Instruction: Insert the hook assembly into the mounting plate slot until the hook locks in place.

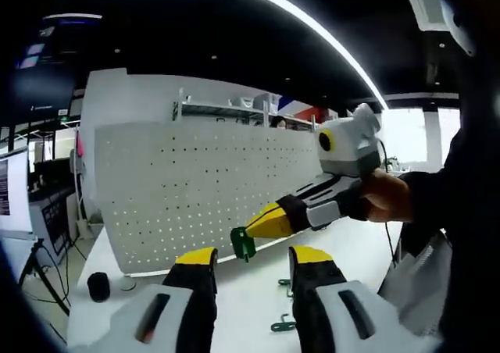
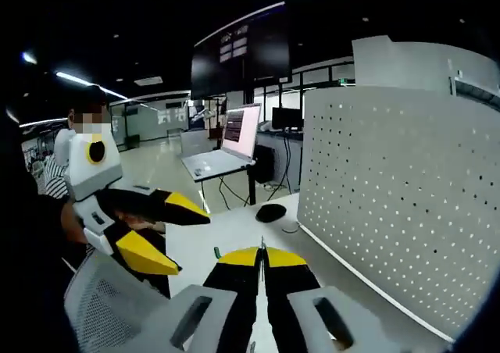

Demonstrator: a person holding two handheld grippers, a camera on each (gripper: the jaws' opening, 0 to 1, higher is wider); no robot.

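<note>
A white perforated mounting plate (image 1: 195,189) stands upright on the white table; in the right gripper view the plate (image 2: 391,205) is on the right. My right gripper (image 1: 251,229) reaches in from the right, shut on a small green hook (image 1: 243,244), which hangs just in front of the plate's lower edge. From its own camera, the right gripper (image 2: 262,256) has its jaws pressed together. My left gripper (image 1: 253,258) is open and holds nothing, just below the hook. From the other camera, the left gripper (image 2: 191,244) is on the left, jaws spread.
Two more green hooks (image 1: 283,283) (image 1: 283,322) lie on the table (image 1: 250,298) near my left jaws. A black mouse (image 2: 271,211) sits by the plate's end, and a laptop (image 2: 226,146) stands on a desk behind. A person's hand (image 1: 387,197) holds the right gripper.
</note>
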